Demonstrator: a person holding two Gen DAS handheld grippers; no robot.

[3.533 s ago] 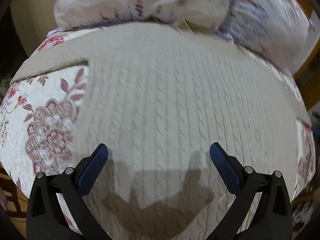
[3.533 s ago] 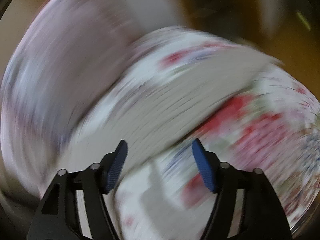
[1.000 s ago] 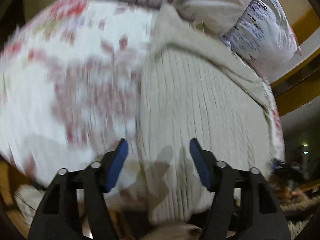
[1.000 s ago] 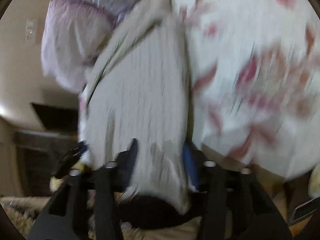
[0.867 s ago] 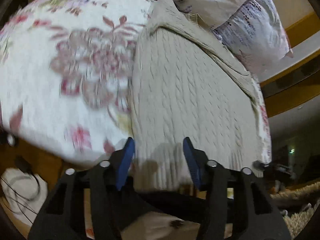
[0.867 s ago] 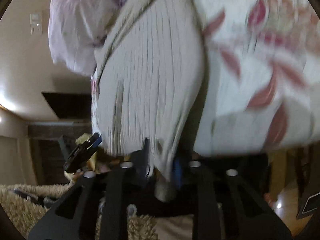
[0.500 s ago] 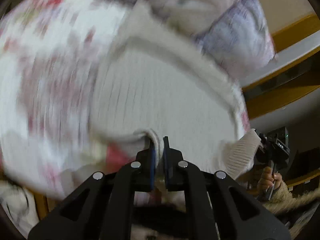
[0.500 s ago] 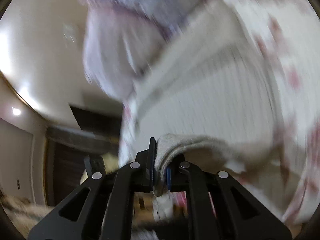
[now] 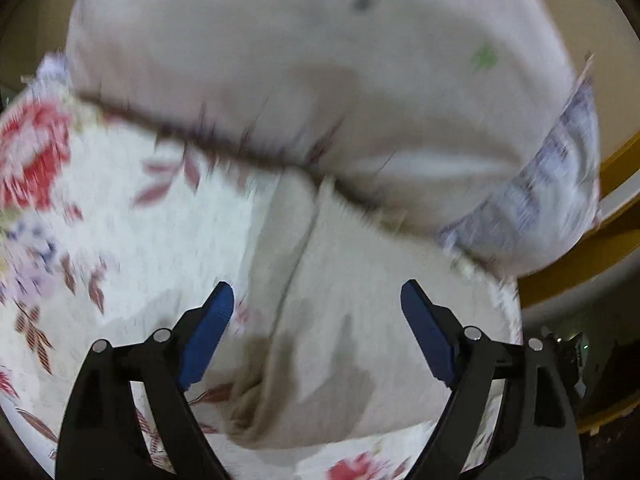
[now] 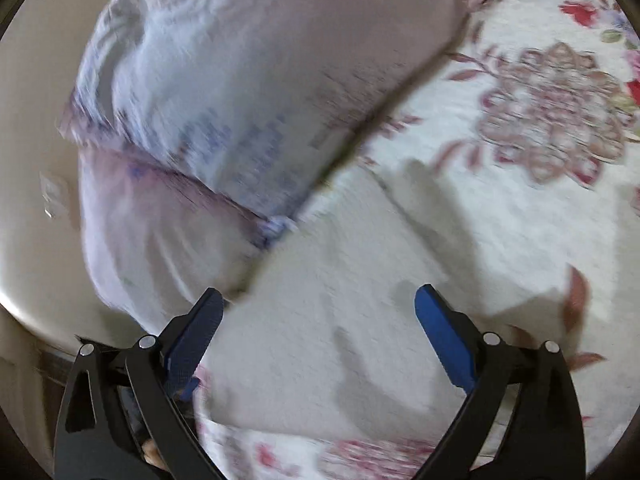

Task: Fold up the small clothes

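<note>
A cream knit sweater [image 9: 360, 320] lies folded over on the floral bedspread [image 9: 132, 240], its far edge against the pillows. My left gripper [image 9: 316, 332] is open and empty just above the sweater's left side. In the right wrist view the sweater [image 10: 320, 340] lies under my right gripper [image 10: 320, 340], which is open and empty over its right part. Both views are motion-blurred.
Two pale pillows [image 9: 320, 72] lie stacked at the head of the bed, close beyond the sweater; they also show in the right wrist view [image 10: 240, 80]. A yellow wooden frame [image 9: 600, 248] runs at the right. The bed's near edge lies just below the grippers.
Both grippers were shut on the sweater's hem half a second ago, carrying it toward the pillows. Now both have opened and let go, and the sweater lies folded.
</note>
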